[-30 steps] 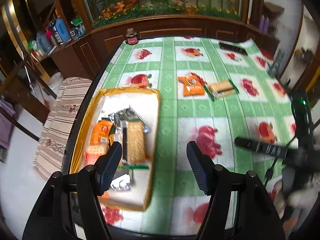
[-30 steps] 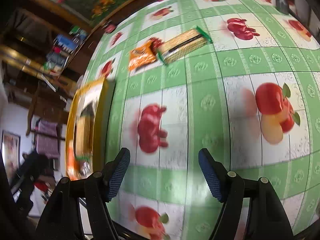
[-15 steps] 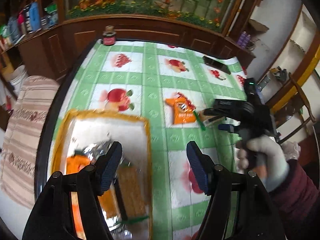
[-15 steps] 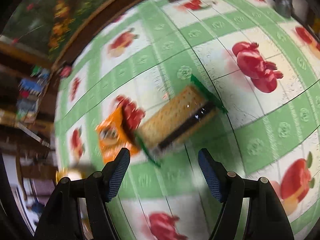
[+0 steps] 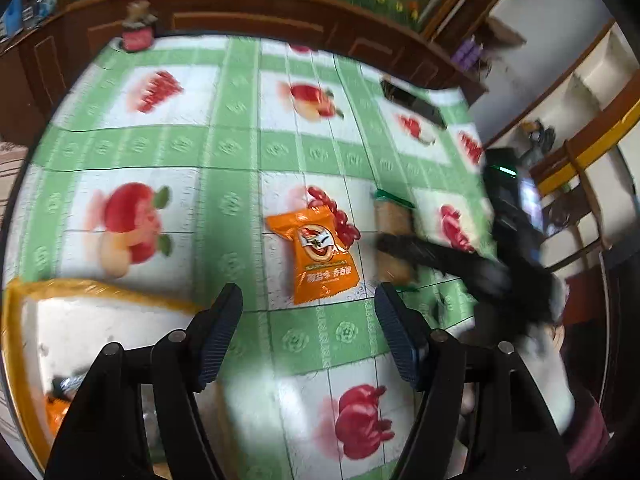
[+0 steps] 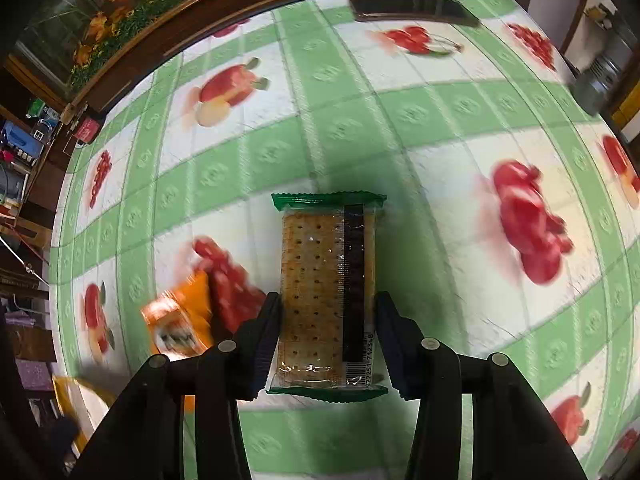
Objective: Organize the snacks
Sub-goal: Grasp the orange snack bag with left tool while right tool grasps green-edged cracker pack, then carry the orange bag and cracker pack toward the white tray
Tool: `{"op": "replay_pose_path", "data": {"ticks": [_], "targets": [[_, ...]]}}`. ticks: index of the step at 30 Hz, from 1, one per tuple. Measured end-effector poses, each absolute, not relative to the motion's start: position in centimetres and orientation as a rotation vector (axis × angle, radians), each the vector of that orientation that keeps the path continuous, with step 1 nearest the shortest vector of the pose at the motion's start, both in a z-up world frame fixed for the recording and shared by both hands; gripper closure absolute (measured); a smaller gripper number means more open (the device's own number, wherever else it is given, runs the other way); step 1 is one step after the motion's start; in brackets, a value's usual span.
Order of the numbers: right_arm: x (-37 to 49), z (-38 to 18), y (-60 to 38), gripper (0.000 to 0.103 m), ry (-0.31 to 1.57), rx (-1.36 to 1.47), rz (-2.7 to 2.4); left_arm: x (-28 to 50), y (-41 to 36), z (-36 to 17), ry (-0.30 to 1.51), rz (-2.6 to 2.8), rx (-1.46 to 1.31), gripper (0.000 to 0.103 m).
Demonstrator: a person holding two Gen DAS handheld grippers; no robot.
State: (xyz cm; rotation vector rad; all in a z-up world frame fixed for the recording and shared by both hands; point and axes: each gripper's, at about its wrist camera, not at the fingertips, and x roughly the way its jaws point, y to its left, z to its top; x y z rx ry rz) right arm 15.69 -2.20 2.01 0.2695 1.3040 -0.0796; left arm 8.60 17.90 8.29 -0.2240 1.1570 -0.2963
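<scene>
A cracker pack with green ends lies on the tablecloth between the fingers of my right gripper, which press its two long sides. In the left wrist view the pack is blurred, with the right gripper over it. An orange snack packet lies just left of it, also seen in the right wrist view. My left gripper is open and empty, above the cloth just short of the orange packet. The yellow tray with snacks sits at the lower left.
A red-lidded jar stands at the table's far left corner. A dark phone lies near the far edge. A wooden cabinet runs behind the table. A chair stands to the right.
My right gripper has moved onto the cracker pack and closed on its sides. My left gripper has moved forward from over the tray toward the orange packet.
</scene>
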Motion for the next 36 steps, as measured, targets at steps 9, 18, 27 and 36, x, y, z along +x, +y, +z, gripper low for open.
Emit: {"op": "replay_pose_path", "data": {"ticks": [9,18,27,36], "targets": [[9.1,2.1,-6.0,0.055,1.324,0.284,0.000,12.4,13.4,3.4,1.249,-0.215,-0.069,0.035],[4.6,2.0,-8.8,0.055,1.328,0.349,0.074,11.6,10.8,1.8,1.325,-0.357,-0.106,0.078],[-0.2,2.0,-9.7,0.055,1.396,0.353,0.162,6.4,13.7,4.1,1.277,-0.371,-0.228,0.080],[-4.0,2.7,-9.7,0.055,1.401,0.423,0.260,0.3,14.4,8.2,1.182,-0.377,-0.257,0.087]]}}
